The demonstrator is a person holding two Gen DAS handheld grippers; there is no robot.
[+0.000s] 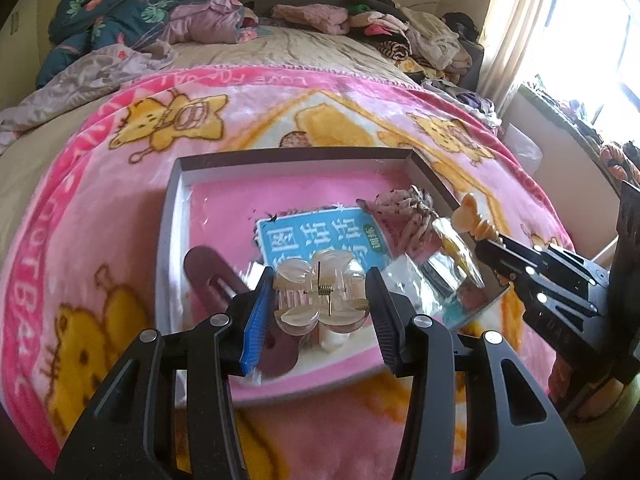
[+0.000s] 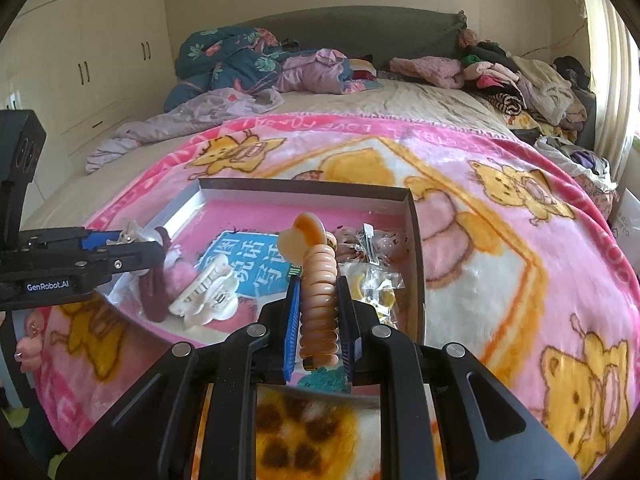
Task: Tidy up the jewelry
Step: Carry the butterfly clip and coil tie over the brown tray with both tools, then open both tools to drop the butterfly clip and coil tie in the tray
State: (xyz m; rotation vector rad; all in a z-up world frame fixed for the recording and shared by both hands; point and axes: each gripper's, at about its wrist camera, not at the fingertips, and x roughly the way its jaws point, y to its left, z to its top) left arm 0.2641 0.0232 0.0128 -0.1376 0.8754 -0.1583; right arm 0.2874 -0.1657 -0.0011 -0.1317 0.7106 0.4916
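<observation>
- The left gripper (image 1: pixel 320 292) is clamped on a translucent pearly flower-shaped claw hair clip (image 1: pixel 320 294), its two pads pressing the clip's sides; the clip hangs above the near part of a shallow open cardboard box (image 1: pixel 176 200).
- The right gripper (image 2: pixel 318 312) is closed on a peach-and-orange ribbed spiral hair clip with a heart-shaped top (image 2: pixel 316 276); the clip stands upright between the pads, its heart end pointing away from the camera, over the right part of the box (image 2: pixel 416 264).
- In the left wrist view the right gripper (image 1: pixel 490 246) comes in from the right, with the peach clip (image 1: pixel 474 216) sticking out past the box's right wall.
- In the right wrist view the left gripper (image 2: pixel 132 246) reaches in from the left, the pearly clip (image 2: pixel 134 234) showing at its tip.
- The box lies on a pink plush blanket with yellow cartoon bears (image 1: pixel 100 184), spread over a bed.
- Inside the box lie a blue card printed with white characters (image 2: pixel 248 268), a dark maroon oval hair clip (image 1: pixel 208 272), a white claw clip (image 2: pixel 208 300), small clear plastic packets holding yellow pieces (image 2: pixel 376 288), and a tangle of small pinkish hair accessories (image 1: pixel 404 216) near the far right corner.
- Heaped clothes and a teal floral quilt (image 2: pixel 228 56) sit at the far end of the bed.
</observation>
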